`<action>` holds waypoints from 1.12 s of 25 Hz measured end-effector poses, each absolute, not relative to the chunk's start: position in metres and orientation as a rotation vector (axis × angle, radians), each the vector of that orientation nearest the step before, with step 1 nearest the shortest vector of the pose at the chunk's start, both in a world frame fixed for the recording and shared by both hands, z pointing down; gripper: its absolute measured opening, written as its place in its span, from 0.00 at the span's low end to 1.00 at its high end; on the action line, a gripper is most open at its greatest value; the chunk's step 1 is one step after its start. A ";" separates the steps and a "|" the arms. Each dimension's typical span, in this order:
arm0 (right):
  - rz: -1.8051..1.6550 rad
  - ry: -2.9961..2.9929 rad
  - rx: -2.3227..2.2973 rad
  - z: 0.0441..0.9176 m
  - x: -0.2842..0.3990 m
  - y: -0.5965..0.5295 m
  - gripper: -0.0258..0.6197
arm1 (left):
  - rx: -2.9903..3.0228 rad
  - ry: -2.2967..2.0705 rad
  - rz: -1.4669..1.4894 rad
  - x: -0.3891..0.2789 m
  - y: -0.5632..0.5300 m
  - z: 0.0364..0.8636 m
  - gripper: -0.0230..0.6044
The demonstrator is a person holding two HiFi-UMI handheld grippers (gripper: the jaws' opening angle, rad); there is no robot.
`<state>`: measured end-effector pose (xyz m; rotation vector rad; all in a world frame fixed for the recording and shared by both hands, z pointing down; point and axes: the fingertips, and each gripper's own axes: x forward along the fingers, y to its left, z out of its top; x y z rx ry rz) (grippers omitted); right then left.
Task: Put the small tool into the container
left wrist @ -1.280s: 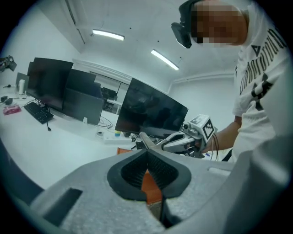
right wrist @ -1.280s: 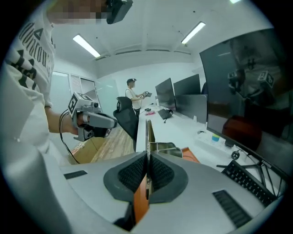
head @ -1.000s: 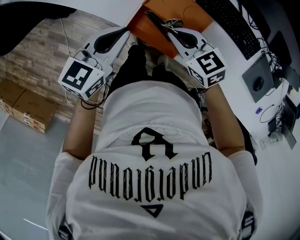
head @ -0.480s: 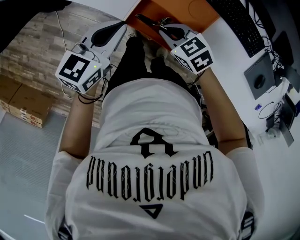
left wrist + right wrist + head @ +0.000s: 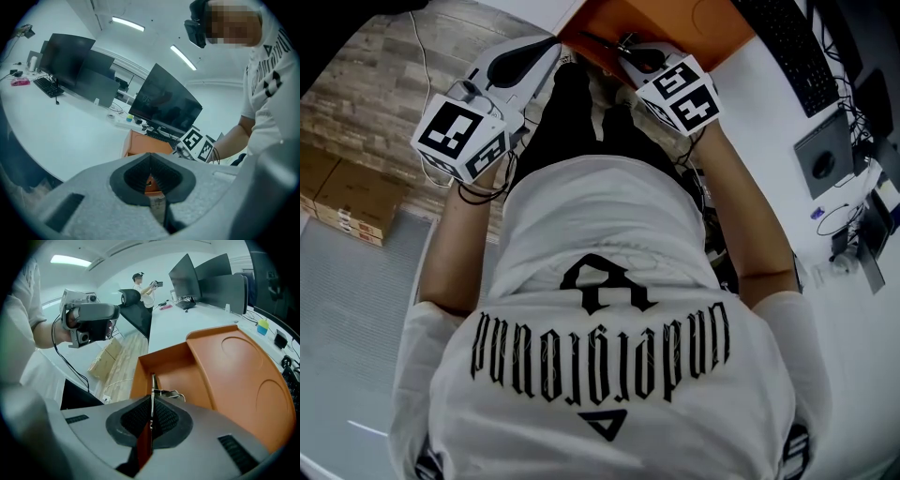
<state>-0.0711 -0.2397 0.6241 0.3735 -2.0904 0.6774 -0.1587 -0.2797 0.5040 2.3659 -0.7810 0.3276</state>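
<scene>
An orange container (image 5: 684, 21) with an open compartment (image 5: 164, 366) lies on the white desk's near edge. My right gripper (image 5: 628, 49) is shut on a small thin metal tool (image 5: 152, 387) with a wire loop at its side. The tool (image 5: 609, 43) pokes out past the jaws, over the open compartment, tilted steeply down. In the left gripper view the right gripper's marker cube (image 5: 198, 143) shows beside the container (image 5: 145, 143). My left gripper (image 5: 549, 45) hangs left of the container's corner, over the floor, its jaws together with nothing in them.
A black keyboard (image 5: 787, 47) and a grey pad (image 5: 820, 161) lie on the white desk (image 5: 769, 141) right of the container. Cardboard boxes (image 5: 347, 202) sit on the wooden floor at left. Dark monitors (image 5: 164, 103) line the desk. Another person (image 5: 143, 287) stands far off.
My right gripper has sunk and tipped further down with the tool, closer to the container's compartment. The left gripper has dropped a little and rolled slightly.
</scene>
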 end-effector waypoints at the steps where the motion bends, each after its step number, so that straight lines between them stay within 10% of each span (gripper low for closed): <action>1: 0.677 -2.085 0.372 0.626 -0.072 -0.240 0.06 | 2.363 -0.781 0.328 -0.160 -0.280 0.505 0.06; 28: 0.624 -2.134 0.526 0.617 -0.053 -0.248 0.26 | 2.361 -0.793 0.309 -0.135 -0.252 0.503 0.06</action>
